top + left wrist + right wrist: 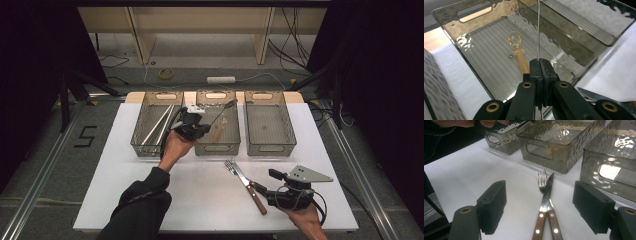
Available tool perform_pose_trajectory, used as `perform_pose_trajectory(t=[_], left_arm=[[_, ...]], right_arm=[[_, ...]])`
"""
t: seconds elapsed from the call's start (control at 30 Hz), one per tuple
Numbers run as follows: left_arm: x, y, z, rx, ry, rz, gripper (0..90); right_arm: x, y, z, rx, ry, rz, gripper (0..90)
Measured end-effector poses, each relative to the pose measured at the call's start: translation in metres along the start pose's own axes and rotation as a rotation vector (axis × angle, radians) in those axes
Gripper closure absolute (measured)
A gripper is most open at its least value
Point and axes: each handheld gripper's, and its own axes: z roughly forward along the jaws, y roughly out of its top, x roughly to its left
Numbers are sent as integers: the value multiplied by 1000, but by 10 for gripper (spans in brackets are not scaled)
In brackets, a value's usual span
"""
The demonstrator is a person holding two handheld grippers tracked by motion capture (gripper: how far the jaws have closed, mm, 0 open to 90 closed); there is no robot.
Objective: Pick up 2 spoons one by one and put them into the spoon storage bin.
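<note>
Sorting cutlery into three bins; step in hand: placing a spoon.

Left tongs (pixel 204 120): jaws pressed together on the thin metal handle of a spoon (pixel 223 111); seen in the left gripper view (pixel 540 65) with the handle (pixel 538 30) rising straight up from between the pads. Held over the near end of the middle bin (pixel 235 135), bowl end raised toward the far rim.

Middle bin contents: one amber plastic spoon (pixel 517 51), lying flat on the ribbed floor.

Left bin (pixel 137 135): long pale utensils, probably chopsticks (pixel 157 124). Right bin (pixel 290 131): nothing seen inside.

Right tongs (pixel 541 207): jaws wide apart, holding nothing, resting low over the table (pixel 150 200) just before the handles of a fork (pixel 542 178) and knife (pixel 548 192), which lie crossed on the table, wooden handles nearest.

Handling notes, as judgement:
- Lower the spoon until it is inside the bin walls before letting go; a drop from height may bounce off the ribbed floor or tip over the rim.
- Tilt the handle toward level, in line with the bin's length, so the spoon lands flat beside the amber one, not across it.
- Open the jaws fully and lift straight up; a thin handle can cling to a pad.
- Right tongs should take one piece only, by its wooden handle.
</note>
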Motion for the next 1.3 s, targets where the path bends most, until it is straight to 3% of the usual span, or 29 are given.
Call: perform_pose_trajectory(t=[0.7, 1.3], left_arm=[[9, 4, 17, 31, 41, -69, 890], [13, 4, 29, 78, 53, -93, 890]], right_arm=[[0, 0, 0, 1, 2, 3, 281], [0, 0, 0, 3, 3, 2, 281]])
